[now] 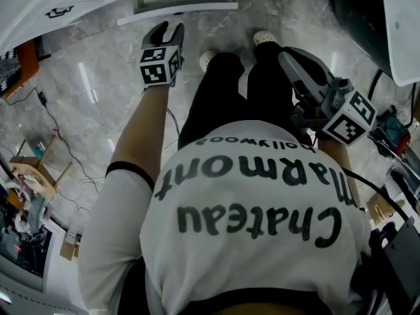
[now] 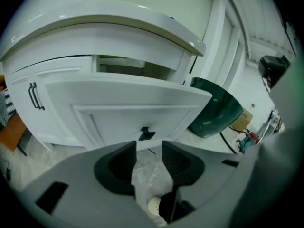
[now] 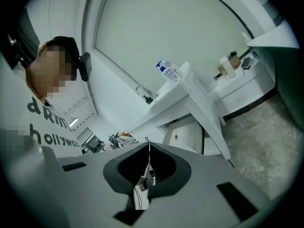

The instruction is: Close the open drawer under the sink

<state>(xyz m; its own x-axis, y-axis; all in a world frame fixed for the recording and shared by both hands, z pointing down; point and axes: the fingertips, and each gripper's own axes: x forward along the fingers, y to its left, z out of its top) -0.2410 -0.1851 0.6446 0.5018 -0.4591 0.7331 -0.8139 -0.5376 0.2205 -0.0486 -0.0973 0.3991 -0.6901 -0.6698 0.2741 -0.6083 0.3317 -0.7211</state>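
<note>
— Under the sink [image 2: 118, 18], where is the drawer [image 2: 133, 110]?

— Pulled out from the white cabinet. Its panelled front stands forward of the frame, with a dark gap behind its top edge. A small dark handle [image 2: 146, 134] sits low on the front, near the middle.

— And in the head view?

— Its white rim [image 1: 180, 4] shows at the top, over the marble floor [image 1: 98, 77].

— How is the left hand-held gripper [image 1: 169, 26]?

— Held out ahead of the person, aimed at the drawer and sloping down. In the left gripper view its jaws [image 2: 149, 146] are spread, with nothing between them but floor and a white shoe [image 2: 154, 205]. The handle lies just above the jaw tips in that view. From the head view the tips are near the rim, not touching.

— The right hand-held gripper [image 1: 285, 54]?

— Held at the person's right side, over the right leg, well apart from the drawer. In the right gripper view its jaws [image 3: 148, 146] are pressed together and hold nothing.

— What else stands around?

— A cabinet door with two dark bar handles [image 2: 33, 96] left of the drawer. A dark green bin [image 2: 216, 110] is on the floor to its right. The right gripper view shows bottles [image 3: 168, 71] on the tabletop [image 3: 190, 87]. The person's two white shoes [image 1: 207, 59] point toward the drawer.
</note>
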